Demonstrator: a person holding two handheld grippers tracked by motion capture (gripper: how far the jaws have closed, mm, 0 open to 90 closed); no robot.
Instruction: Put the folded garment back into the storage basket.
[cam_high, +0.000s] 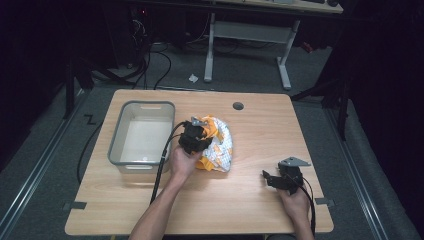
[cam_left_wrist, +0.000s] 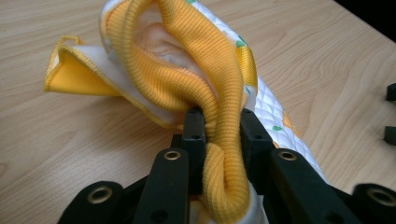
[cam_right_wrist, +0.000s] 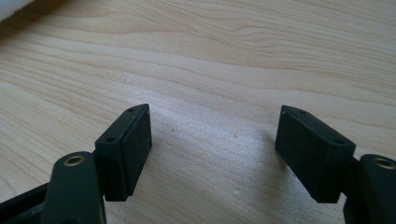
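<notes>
Left gripper view: a yellow ribbed cuff of the crumpled yellow-and-white quilted garment (cam_left_wrist: 205, 88) is clamped between the left gripper's (cam_left_wrist: 219, 123) jaws. The garment is seen just right of the grey plastic tub (cam_high: 141, 134). Farther right of the tub, the right gripper (cam_right_wrist: 212, 149) is held with jaws wide apart above the wooden table (cam_right_wrist: 224, 51).

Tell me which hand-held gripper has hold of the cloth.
The left hand-held gripper: its jaws pinch the yellow ribbed edge of the cloth. The right hand-held gripper is open over bare table.
</notes>
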